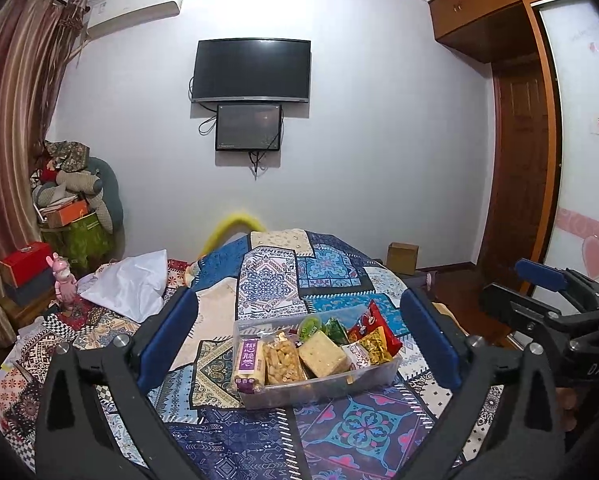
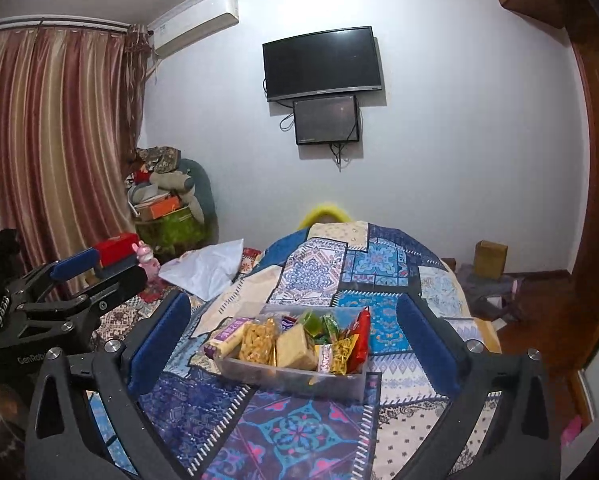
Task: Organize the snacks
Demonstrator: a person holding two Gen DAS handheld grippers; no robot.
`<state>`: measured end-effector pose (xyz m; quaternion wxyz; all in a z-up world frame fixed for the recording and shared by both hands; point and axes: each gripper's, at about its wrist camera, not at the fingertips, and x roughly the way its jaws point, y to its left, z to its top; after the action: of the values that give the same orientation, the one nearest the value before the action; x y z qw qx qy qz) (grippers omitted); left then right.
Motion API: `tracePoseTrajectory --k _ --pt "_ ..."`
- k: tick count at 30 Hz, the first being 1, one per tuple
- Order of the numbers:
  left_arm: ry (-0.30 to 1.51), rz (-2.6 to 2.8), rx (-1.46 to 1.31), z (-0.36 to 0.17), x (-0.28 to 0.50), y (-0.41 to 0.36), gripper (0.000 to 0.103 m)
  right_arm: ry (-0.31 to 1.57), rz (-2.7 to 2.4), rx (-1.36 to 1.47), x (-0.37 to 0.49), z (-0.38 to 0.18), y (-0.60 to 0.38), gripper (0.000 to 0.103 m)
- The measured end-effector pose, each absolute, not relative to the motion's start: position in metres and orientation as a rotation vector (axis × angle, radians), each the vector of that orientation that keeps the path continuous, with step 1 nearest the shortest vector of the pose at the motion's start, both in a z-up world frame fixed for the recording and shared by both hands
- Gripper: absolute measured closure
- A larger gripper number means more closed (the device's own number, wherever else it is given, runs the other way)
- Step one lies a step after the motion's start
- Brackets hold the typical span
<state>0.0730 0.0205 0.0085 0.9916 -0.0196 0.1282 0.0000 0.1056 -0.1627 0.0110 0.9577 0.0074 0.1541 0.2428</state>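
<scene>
A clear plastic box [image 1: 339,386] full of snacks sits on the patchwork bedspread [image 1: 267,280]. In it lie a purple-labelled bar [image 1: 249,364], a fried snack pack [image 1: 285,362], a pale cracker block [image 1: 323,354], a red packet [image 1: 375,324] and a green jelly cup [image 1: 309,326]. My left gripper [image 1: 299,344] is open and empty, its blue pads either side of the box, held back from it. In the right wrist view the box [image 2: 295,376] lies between my open, empty right gripper [image 2: 295,344] pads. Each gripper shows in the other's view [image 1: 547,280], [image 2: 83,268].
A white plastic bag [image 1: 131,284] and a pink toy [image 1: 65,280] lie left on the bed. Red and grey boxes [image 1: 25,268] and a clutter pile [image 1: 75,200] stand by the curtain. A cardboard box [image 1: 401,258] sits on the floor near the wardrobe [image 1: 515,160].
</scene>
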Motion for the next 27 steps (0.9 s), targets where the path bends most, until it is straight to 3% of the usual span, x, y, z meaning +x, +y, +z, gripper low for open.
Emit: tracePoseTrajectory --k 27 --pt "0.265 -0.005 -0.055 0.0059 0.0757 0.0216 0.0 0.3 0.5 0.009 0.0987 0.0128 -0.1612 0.0"
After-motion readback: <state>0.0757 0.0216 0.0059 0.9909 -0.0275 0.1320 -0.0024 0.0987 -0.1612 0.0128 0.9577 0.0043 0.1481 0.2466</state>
